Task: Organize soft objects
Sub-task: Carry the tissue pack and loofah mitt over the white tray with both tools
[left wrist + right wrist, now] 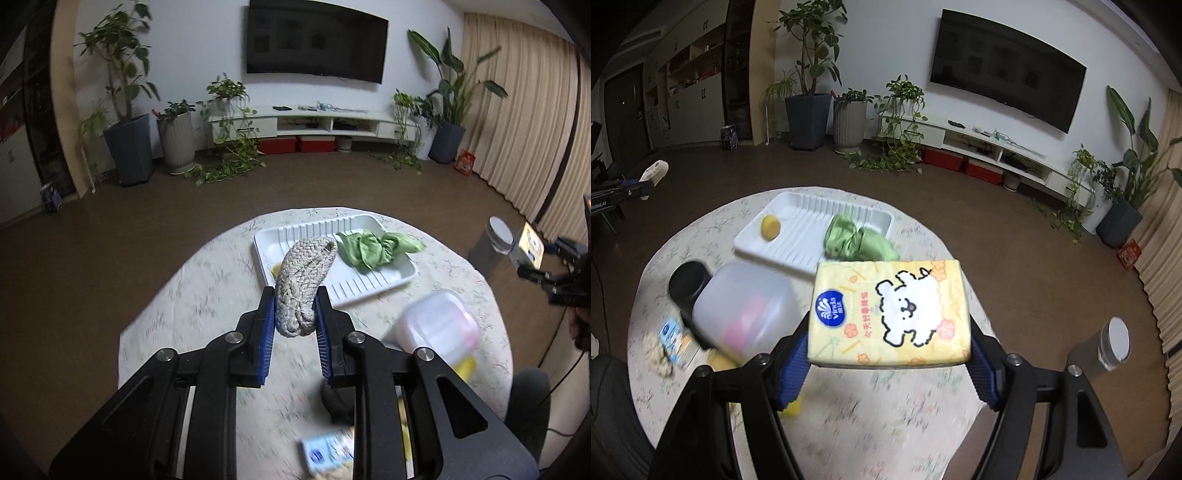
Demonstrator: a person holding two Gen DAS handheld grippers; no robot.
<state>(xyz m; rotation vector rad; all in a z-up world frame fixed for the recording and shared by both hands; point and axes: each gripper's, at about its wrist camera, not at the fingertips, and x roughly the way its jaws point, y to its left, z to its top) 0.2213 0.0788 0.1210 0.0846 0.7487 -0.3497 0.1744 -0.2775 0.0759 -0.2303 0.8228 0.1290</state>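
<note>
My left gripper (294, 297) is shut on a whitish braided rope bundle (306, 269), held above the round table. The bundle sticks up and forward from the blue pads. My right gripper (888, 328) is shut on a yellow tissue pack (890, 310) with a cartoon sheep, also lifted over the table. Beyond both lies a white ribbed tray (373, 286) (798, 236) with a crumpled green cloth (373, 247) (857, 243) and a small yellow round piece (771, 227) in it. In the right wrist view the left gripper and the rope bundle (655, 171) show at the far left.
A translucent plastic container (746, 306) and a black cup (689, 282) stand on the floral tablecloth (886, 406), near a small blue packet (674, 338). A silver cylinder (1108, 347) stands off the table's right side. Potted plants and a TV shelf line the far wall.
</note>
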